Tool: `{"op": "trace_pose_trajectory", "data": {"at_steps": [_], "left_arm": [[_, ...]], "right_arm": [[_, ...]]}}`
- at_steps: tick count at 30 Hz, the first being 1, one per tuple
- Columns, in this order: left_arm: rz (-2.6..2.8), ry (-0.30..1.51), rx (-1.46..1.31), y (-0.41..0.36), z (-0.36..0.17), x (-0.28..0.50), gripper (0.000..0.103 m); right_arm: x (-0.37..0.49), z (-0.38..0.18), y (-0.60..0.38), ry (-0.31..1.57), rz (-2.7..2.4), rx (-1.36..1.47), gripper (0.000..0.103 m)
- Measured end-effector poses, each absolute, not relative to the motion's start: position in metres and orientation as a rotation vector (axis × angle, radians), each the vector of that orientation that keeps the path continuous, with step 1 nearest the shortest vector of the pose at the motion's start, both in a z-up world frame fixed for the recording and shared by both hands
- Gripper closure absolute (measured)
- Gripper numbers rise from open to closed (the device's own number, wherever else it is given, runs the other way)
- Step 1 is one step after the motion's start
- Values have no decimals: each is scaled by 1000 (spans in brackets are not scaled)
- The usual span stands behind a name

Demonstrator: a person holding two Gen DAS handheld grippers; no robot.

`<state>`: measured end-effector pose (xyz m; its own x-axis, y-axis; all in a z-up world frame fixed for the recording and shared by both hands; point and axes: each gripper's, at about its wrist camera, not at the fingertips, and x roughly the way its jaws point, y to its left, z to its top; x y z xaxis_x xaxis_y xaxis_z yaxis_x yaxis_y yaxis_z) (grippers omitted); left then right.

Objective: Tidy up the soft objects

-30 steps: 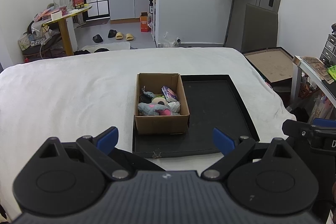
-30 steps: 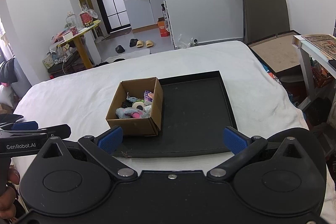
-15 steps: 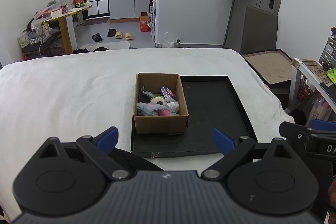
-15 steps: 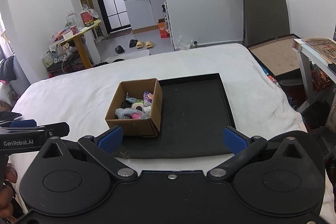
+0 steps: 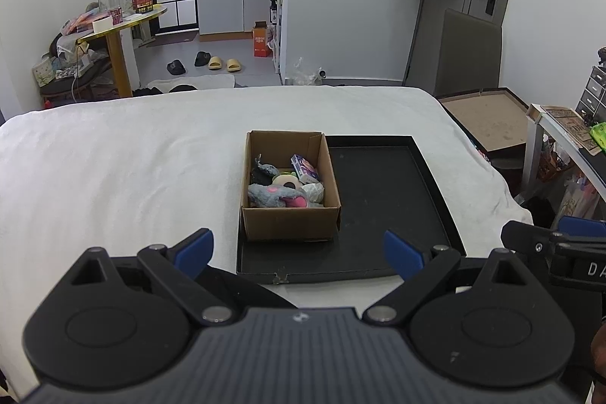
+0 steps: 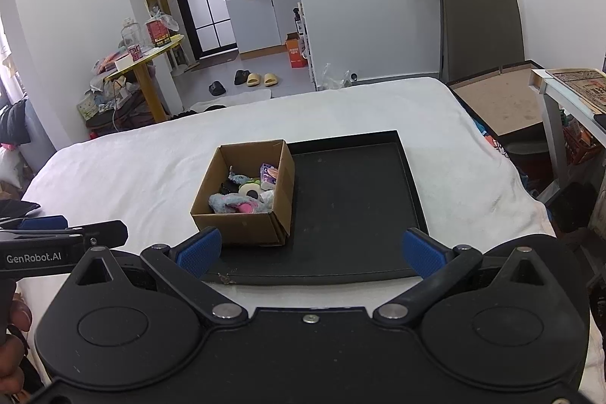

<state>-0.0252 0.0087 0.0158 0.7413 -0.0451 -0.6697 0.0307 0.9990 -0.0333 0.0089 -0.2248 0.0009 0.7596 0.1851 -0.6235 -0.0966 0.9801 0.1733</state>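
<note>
Cardboard box (image 5: 291, 222) sits at centre stage, open-topped, parked on the left part of a shallow black tray (image 5: 382, 192), and it's packed with soft things: a grey plush toy with pink patches (image 5: 274, 196) up front, a cream ring with a dark centre (image 5: 289, 180) behind it, a small purple-and-white packet (image 5: 304, 166) leaning against the right wall, something dark and fuzzy at the left. Right part of the tray lies bare. Tray and box rest on a bed under a white cover (image 5: 113, 169). Nearer the cameras, the left claw (image 5: 299, 248) hovers short of the tray's near edge, blue-tipped fingers spread wide, gripping nothing. Right claw (image 6: 310, 248) matches it, jaws wide apart and empty, well back from the box.
</note>
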Motion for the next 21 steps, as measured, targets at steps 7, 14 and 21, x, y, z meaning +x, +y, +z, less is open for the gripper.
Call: {"op": "trace_pose_trajectory", "data": {"at_steps": [7,14,21], "left_arm": [[-40,737,-26,8,15,-24,7],[-41,736,-32,10,15,-24,7],[-41,735,-36,12,15,-25,7]], "right_arm": [[9,0,-225,691,152,135,0],[9,0,-224,689,155,133,0],[9,0,-224,690,155,134,0]]}}
